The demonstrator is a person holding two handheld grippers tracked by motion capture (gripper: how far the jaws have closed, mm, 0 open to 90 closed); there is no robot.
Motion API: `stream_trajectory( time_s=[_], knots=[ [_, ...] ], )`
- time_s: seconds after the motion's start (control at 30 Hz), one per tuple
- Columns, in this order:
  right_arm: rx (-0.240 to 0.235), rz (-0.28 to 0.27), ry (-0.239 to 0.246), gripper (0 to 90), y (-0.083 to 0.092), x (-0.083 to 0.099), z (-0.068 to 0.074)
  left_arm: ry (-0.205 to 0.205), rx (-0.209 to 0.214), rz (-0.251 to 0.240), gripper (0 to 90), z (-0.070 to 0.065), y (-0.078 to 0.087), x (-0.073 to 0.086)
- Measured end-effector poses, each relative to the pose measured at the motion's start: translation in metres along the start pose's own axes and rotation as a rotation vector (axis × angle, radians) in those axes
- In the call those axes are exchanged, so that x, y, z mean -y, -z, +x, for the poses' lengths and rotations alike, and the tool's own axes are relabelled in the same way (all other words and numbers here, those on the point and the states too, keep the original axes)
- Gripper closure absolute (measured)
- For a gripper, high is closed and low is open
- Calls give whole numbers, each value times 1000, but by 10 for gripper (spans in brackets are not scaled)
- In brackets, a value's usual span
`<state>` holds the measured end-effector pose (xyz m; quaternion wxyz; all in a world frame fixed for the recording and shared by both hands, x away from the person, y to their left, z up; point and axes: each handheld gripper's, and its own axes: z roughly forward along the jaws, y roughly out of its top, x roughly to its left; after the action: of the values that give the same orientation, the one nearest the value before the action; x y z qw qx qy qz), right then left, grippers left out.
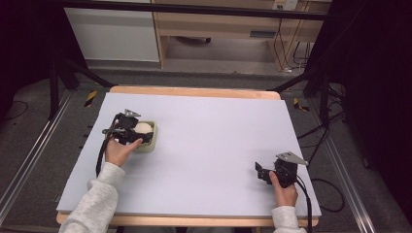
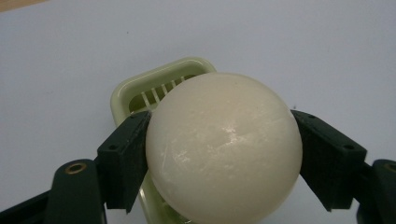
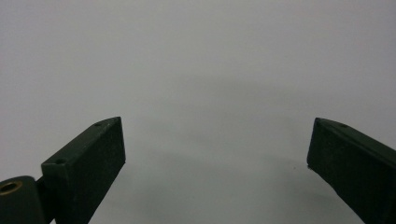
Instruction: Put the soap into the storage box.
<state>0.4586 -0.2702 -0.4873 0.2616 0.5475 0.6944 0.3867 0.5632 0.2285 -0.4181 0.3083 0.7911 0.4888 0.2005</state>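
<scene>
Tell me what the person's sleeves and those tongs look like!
Both sleeves are light grey and soft-looking. The left tongs and right tongs have blocky black jaws with small brass-coloured rings near their bases. A grey three-cornered plate sits atop the right one, and a black cable trails from it.

Left gripper point(image 1: 130, 130) positioned at far-left area of table point(image 1: 209, 145), jaws clamped against both sides of pale ball point(image 2: 224, 147). Left hand point(image 1: 118, 150) wrapped around handle, forearm angled in from near edge. Right gripper point(image 1: 265, 173) near table's near-right corner, jaws spread wide, empty.
</scene>
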Motion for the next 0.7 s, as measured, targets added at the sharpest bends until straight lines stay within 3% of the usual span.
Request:
stream_trajectory(
  time_s=[0.7],
  knots=[
    [0,0,-2,47,0,0,0,10,-15,39,241,5,-20,5]
  ],
)
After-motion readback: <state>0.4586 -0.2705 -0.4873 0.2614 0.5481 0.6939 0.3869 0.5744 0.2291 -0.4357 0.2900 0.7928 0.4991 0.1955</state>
